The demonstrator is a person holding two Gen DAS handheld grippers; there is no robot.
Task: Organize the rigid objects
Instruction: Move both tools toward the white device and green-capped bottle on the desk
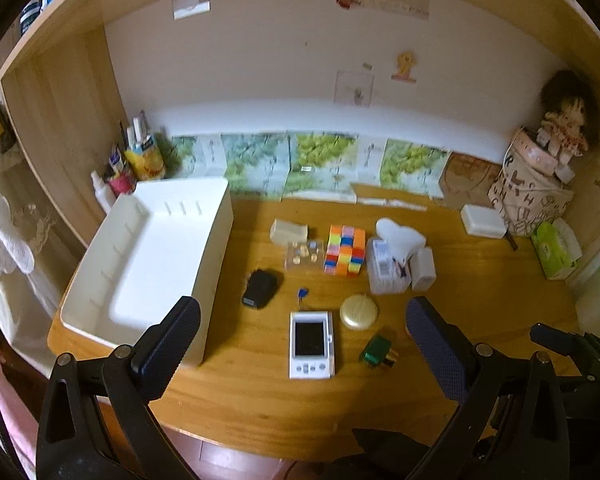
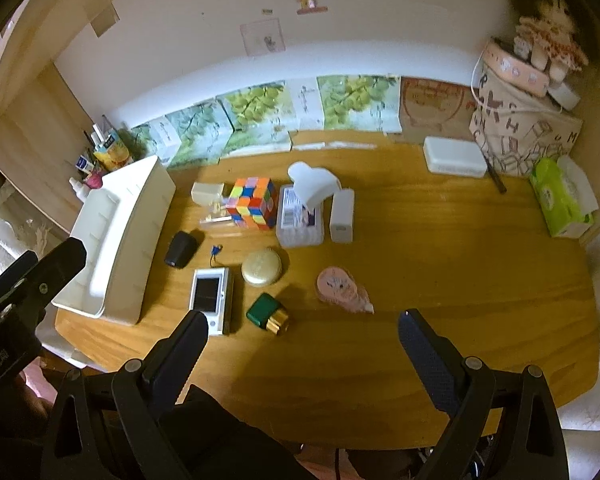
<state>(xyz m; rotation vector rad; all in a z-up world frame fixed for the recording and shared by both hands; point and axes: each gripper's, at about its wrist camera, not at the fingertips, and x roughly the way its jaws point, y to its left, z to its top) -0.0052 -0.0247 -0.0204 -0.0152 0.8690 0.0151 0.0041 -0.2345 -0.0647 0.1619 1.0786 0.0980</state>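
Clutter lies loose across the middle of the wooden bench (image 1: pixel 480 304), and the big white plastic bin (image 1: pixel 148 264) at its left end is bare inside, so by my reckoning nothing has been sorted yet. Both tools hover above the near edge with their fingers spread wide and holding nothing: the left gripper (image 1: pixel 304 344) and the right gripper (image 2: pixel 304 344). Straight ahead of the left one, almost centred between its fingers, lies the white handheld game console (image 1: pixel 311 345), flat on the bench with its long axis running away from the camera, buttons nearest. Just right of it sit a round gold tin (image 1: pixel 358 312) and a small green and gold bottle (image 1: pixel 378 353); a black pouch (image 1: pixel 260 289) lies to its left, nearer the bin. Further back stand a multicoloured puzzle cube (image 1: pixel 345 250) and a clear plastic box (image 1: pixel 385 268). A pink shell-shaped piece (image 2: pixel 340 289) lies ahead of the right gripper. The left hand looks better placed for the console, since the bin is on its side.
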